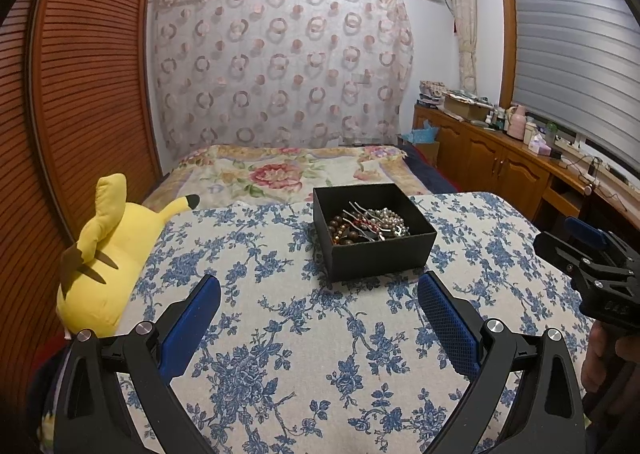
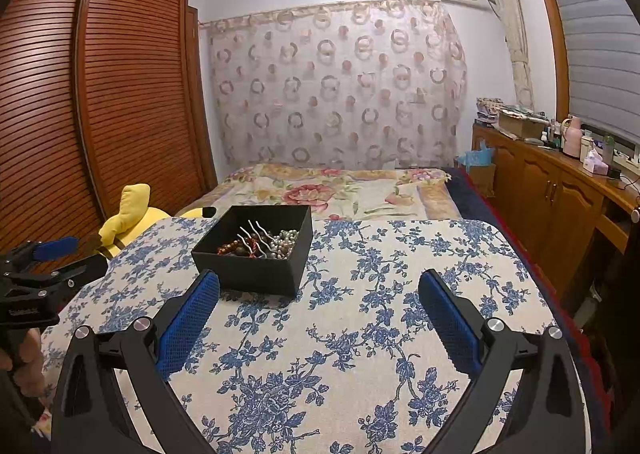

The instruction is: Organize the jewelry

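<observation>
A black open box (image 1: 376,250) stands on the table covered with a blue floral cloth (image 1: 304,354). Inside it lie tangled jewelry (image 1: 368,223): brown bead bracelets, pearl strands and silver hair pins. The box also shows in the right wrist view (image 2: 256,274) with the jewelry (image 2: 260,244) inside. My left gripper (image 1: 320,286) is open and empty, just short of the box. My right gripper (image 2: 320,286) is open and empty, with the box ahead and left of it. Each gripper shows at the edge of the other's view, the right one (image 1: 592,254) and the left one (image 2: 44,262).
A yellow plush toy (image 1: 108,254) lies at the table's left edge. Beyond the table is a bed with a floral cover (image 1: 288,173). A slatted wooden wardrobe (image 1: 80,93) stands left, and wooden cabinets (image 1: 500,161) with clutter stand right.
</observation>
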Available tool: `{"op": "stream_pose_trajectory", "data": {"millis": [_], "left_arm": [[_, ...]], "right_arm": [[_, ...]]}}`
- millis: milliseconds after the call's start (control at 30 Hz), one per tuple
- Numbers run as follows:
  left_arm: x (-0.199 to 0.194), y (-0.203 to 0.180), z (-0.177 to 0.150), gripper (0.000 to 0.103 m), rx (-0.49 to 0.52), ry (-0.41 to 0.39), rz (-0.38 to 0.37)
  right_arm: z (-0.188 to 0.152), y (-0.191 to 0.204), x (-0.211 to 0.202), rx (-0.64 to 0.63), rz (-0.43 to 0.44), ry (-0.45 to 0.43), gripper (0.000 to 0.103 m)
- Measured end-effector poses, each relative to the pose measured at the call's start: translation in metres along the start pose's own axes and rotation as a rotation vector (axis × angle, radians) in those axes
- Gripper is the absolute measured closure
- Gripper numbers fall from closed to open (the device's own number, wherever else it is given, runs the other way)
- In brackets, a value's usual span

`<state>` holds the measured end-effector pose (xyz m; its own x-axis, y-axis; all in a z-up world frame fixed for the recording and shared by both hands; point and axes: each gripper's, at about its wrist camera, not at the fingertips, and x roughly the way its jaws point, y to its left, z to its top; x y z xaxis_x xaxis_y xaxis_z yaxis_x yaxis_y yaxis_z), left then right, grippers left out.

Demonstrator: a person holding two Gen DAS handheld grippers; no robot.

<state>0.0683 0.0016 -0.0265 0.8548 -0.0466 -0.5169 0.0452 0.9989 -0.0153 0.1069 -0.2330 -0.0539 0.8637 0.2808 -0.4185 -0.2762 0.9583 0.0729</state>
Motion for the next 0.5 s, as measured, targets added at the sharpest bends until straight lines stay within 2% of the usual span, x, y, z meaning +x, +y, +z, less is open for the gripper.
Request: {"op": "stream_pose_trajectory", "data": {"millis": [500], "left_arm": [[-0.0027, -0.0028, 0.0019, 0.008, 0.002, -0.006, -0.002]], "right_arm": [[-0.0004, -0.0004, 0.0, 0.002, -0.001, -0.002, 0.002]]}}
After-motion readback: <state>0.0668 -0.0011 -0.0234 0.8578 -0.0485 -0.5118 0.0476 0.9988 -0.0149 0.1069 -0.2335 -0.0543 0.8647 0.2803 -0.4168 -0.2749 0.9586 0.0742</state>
